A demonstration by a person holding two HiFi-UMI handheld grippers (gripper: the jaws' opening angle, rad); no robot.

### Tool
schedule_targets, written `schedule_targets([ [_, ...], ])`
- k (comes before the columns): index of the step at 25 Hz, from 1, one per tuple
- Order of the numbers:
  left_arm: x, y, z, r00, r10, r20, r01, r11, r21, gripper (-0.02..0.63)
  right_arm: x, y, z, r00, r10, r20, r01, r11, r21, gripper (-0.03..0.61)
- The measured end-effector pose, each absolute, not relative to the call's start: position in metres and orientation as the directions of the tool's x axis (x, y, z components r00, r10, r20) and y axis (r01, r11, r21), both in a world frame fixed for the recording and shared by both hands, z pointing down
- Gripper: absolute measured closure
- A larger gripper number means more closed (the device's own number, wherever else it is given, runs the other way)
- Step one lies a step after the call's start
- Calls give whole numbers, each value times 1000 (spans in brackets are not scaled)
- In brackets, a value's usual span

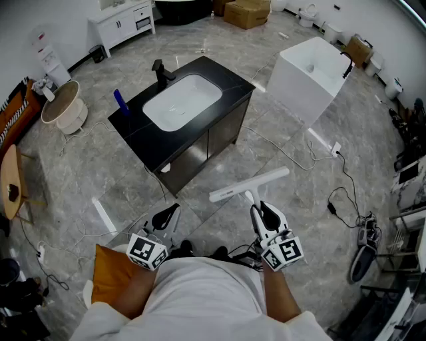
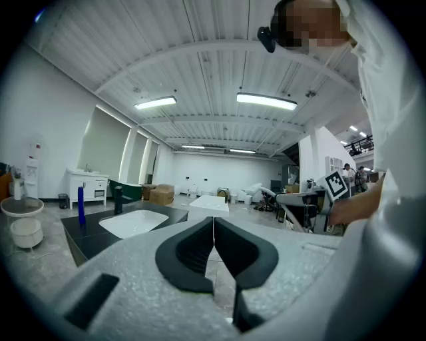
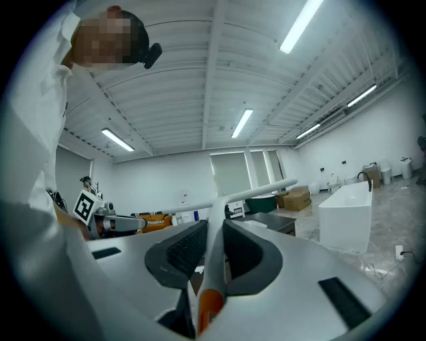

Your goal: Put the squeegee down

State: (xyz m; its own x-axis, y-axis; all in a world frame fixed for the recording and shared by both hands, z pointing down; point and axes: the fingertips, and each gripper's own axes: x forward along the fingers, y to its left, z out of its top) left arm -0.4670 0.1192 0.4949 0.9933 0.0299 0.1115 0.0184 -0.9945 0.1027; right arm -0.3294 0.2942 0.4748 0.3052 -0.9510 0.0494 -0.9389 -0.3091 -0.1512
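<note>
Squeegee [image 1: 249, 185]: being held in the air by its handle, clamped tight between the jaws of the right gripper [image 1: 261, 212], white blade lying crosswise at the far end. Hanging over the grey floor [image 1: 299, 200], just short of the black sink cabinet [image 1: 229, 76]. Left gripper [image 1: 170, 214]: hovering near its left side, jaws pressing together on nothing.

Grey tile floor [image 1: 86, 170] w/ black sink cabinet [image 1: 200, 150], white tub [image 1: 299, 73] & cardboard box [image 1: 247, 12].
</note>
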Motion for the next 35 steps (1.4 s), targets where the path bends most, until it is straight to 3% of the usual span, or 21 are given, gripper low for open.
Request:
schedule_targets([
  [16, -451, 161, 499, 989, 85, 120, 71, -991, 117, 597, -322, 336, 477, 295, -955, 39, -938, -297, -177, 494],
  [35, -428, 212, 511, 984, 53, 170, 32, -992, 121, 598, -281, 430, 505, 369, -928, 58, -896, -371, -244, 499],
])
